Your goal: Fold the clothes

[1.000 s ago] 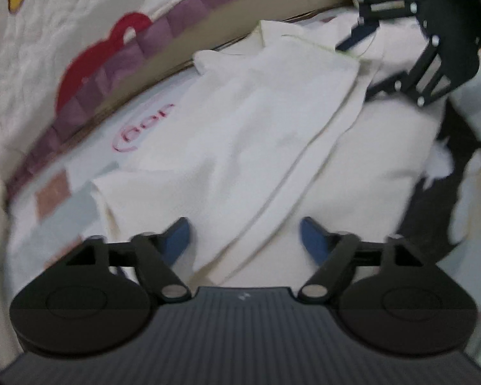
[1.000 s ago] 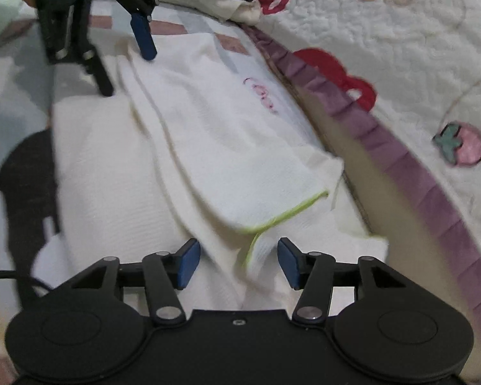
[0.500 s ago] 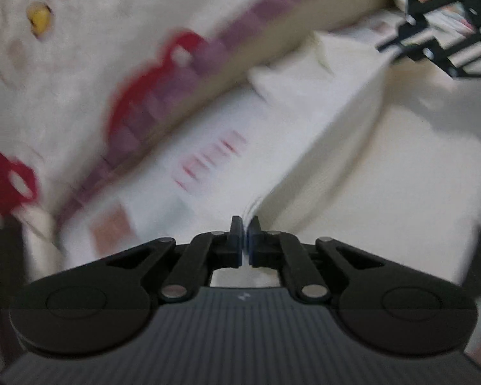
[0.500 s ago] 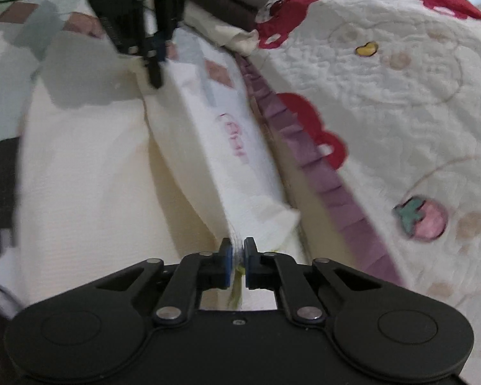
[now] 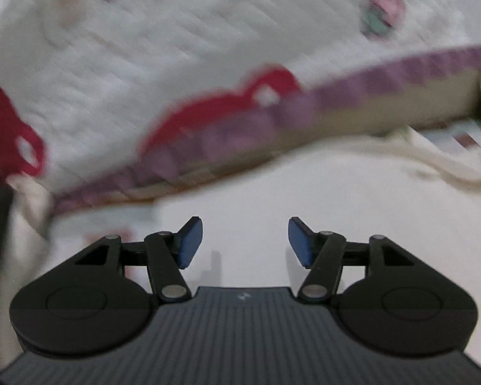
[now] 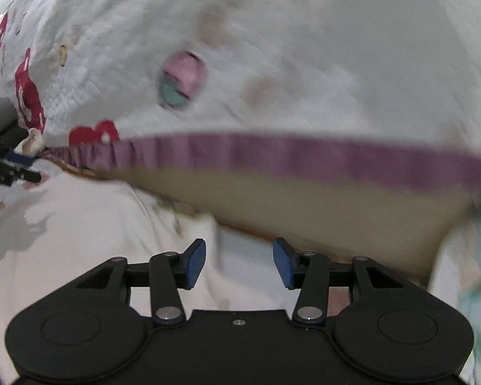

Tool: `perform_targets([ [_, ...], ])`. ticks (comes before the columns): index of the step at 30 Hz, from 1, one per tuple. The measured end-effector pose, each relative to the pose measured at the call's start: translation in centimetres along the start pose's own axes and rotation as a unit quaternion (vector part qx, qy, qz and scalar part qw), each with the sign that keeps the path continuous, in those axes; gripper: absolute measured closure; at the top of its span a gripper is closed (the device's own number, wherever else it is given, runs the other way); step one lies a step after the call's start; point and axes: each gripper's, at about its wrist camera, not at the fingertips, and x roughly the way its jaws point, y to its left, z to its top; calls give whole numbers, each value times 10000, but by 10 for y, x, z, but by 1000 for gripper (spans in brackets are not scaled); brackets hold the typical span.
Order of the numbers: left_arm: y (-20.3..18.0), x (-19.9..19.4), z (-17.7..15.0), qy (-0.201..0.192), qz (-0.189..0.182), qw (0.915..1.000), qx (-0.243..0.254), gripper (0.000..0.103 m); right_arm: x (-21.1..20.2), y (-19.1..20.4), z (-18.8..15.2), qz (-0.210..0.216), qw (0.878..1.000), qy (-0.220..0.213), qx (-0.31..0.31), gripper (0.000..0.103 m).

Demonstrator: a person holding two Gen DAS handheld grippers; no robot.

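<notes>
Beside the quilt's purple edge [image 6: 272,154], both the left gripper [image 5: 245,240] and right gripper [image 6: 239,263] are opening, empty, above the white garment [image 5: 304,199].

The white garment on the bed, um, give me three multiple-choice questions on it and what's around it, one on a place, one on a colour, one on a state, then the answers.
1. Where does the white garment lie relative to the quilt's frill?
A. On top of it
B. Below it, nearer the camera
C. Hanging over its far side

2. What colour is the frill?
A. Purple
B. Green
C. Black

3. How does the right gripper stand?
A. Clamped on the garment
C. Clamped on the frill
B. Apart, pinching nothing

Answers: 1 B, the cloth spreads under the frill in both views. 2 A, the band reads purple. 3 B, its blue pads are spread and opening, with the garment only behind the gap.
</notes>
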Motion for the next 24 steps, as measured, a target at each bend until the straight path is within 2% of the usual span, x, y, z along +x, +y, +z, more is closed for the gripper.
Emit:
perform_targets([
  [2, -17, 6, -8, 130, -305, 9994, -50, 45, -14, -19, -20, 111, 9997, 217, -35, 51],
  [4, -34, 12, -15, 258, -613, 9977, -91, 45, -24, -17, -37, -15, 9976, 420, -541, 51],
  [7, -62, 13, -20, 317, -1026, 9942, -2, 44, -28, 0, -62, -168, 9882, 682, -1361, 51],
  [8, -69, 13, -22, 338, -1158, 9927, -19, 42, -24, 7, -66, -90, 9842, 809, -1573, 51],
  [10, -84, 13, -24, 380, -1406, 9893, -55, 42, -12, 16, -69, -93, 9774, 944, -1890, 45],
  [12, -89, 14, -29, 436, -1422, 9888, -110, 42, 2, 23, -69, -207, 9704, 1005, -2184, 45],
  [15, -95, 14, -36, 520, -1445, 9880, -193, 42, 23, 33, -69, -373, 9587, 1082, -2602, 38],
  [18, -92, 13, -39, 571, -1439, 9875, -307, 42, 44, 33, -57, -412, 9613, 884, -2577, 37],
  [19, -89, 12, -40, 590, -1418, 9876, -326, 42, 49, 31, -50, -254, 9663, 848, -2417, 50],
  [21, -83, 9, -41, 627, -1370, 9879, -363, 42, 58, 17, -30, 340, 9815, 953, -1626, 96],
  [24, -72, 2, -42, 626, -1184, 9904, -353, 41, 62, -8, -6, 371, 9962, 582, -540, 97],
])
